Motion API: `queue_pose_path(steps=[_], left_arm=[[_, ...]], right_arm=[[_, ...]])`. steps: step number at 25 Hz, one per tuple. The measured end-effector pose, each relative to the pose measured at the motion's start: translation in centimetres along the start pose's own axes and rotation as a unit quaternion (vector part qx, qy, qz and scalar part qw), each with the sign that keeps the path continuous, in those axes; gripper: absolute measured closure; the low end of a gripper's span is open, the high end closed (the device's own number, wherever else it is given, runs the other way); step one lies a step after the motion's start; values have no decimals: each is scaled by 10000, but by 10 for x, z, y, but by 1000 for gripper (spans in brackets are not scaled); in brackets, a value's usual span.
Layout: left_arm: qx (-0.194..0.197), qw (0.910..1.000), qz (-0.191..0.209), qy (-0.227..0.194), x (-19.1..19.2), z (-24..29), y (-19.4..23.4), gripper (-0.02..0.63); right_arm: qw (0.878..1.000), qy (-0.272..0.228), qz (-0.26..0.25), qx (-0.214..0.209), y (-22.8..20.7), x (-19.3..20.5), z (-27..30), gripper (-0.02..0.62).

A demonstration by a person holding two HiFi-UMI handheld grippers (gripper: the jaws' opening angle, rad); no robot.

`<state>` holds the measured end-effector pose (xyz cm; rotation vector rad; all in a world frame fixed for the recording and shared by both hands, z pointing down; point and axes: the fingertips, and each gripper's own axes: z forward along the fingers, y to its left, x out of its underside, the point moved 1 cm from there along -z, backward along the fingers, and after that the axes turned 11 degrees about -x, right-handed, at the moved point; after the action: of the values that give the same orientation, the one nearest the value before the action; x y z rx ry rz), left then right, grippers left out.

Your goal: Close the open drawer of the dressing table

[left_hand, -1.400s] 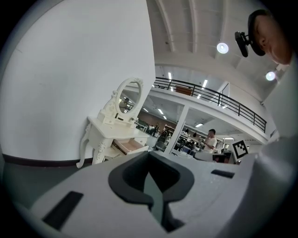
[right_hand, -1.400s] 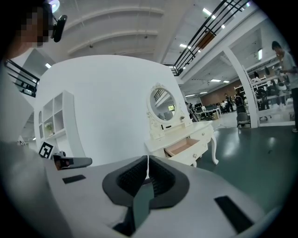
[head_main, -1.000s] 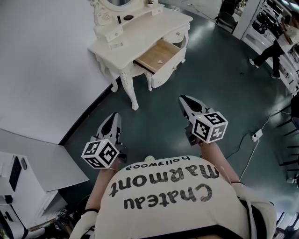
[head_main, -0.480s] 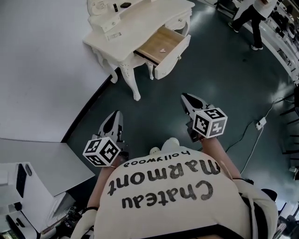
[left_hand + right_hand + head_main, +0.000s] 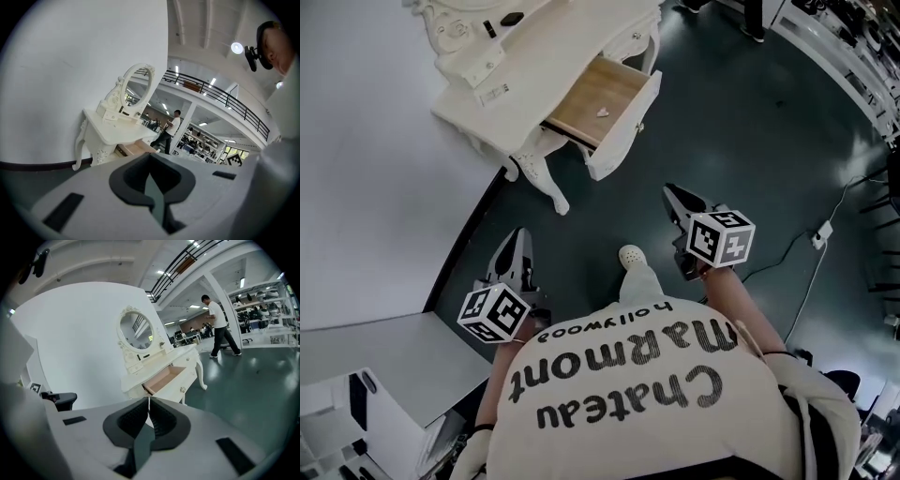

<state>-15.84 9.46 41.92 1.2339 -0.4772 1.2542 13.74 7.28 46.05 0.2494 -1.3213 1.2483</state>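
The white dressing table (image 5: 502,70) stands against the white wall at the upper left of the head view. Its wooden-bottomed drawer (image 5: 602,101) is pulled out toward me, with a small pale object lying inside. Both grippers are held in the air, well short of the table. My left gripper (image 5: 517,246) is shut and holds nothing; its view shows the table (image 5: 110,131) and drawer (image 5: 136,149) ahead. My right gripper (image 5: 673,197) is also shut and holds nothing, pointing at the open drawer (image 5: 164,378) below the oval mirror (image 5: 136,331).
A dark green floor (image 5: 741,141) lies between me and the table. A cable with a power strip (image 5: 820,232) runs at the right. A person (image 5: 218,326) walks in the background. White equipment (image 5: 337,412) stands at the lower left. My shoe (image 5: 630,254) steps forward.
I have stepped toward the table: it slid left and looms larger in the head view, and my shoe has come into sight. Both grippers came forward and lower, still shut.
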Motion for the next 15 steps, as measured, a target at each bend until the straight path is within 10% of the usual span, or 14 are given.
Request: queue_pose_path(steps=[15], left_arm=[[-38, 9979, -274, -590, -78, 115, -39, 598]], right_arm=[[9995, -111, -116, -258, -94, -95, 77, 561]])
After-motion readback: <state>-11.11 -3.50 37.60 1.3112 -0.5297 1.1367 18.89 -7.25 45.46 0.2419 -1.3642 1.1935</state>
